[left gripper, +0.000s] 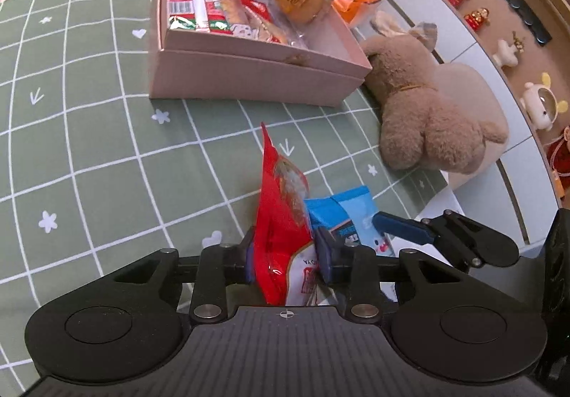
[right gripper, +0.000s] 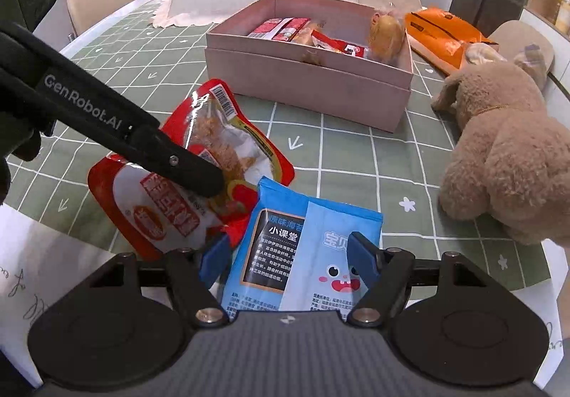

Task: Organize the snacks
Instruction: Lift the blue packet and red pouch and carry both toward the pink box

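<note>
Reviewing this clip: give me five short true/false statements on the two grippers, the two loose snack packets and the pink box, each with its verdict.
1. The left gripper is closed on the red packet. True.
2. The blue packet is already in the pink box. False: it lies on the checked cloth, between the right gripper's fingers.
3. The pink box is empty. False: several snacks lie in it.
4. A plush toy sits beside the box. True.
5. The red packet lies flat, untouched. False: it stands on edge in the left gripper.
</note>
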